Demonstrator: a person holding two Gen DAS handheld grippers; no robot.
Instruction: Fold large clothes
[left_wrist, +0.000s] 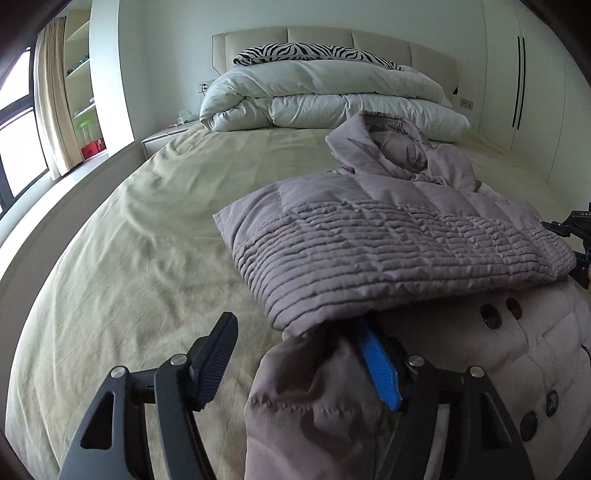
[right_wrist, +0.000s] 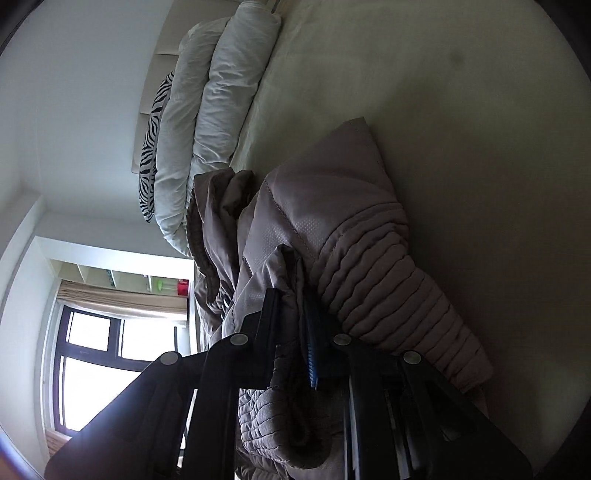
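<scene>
Bedroom, bed (left_wrist: 147, 229): padded coat (left_wrist: 388, 236) ahead of grippers, half folded; final fold pending; left gripper (left_wrist: 295, 354) jaws apart, fabric loose between; right gripper (right_wrist: 291, 332) clamped on coat edge

I see daylight from the window (left_wrist: 16, 140) lighting the left view evenly; my right view is dim, the window (right_wrist: 88, 365) glaring, edges strongly bowed.
</scene>
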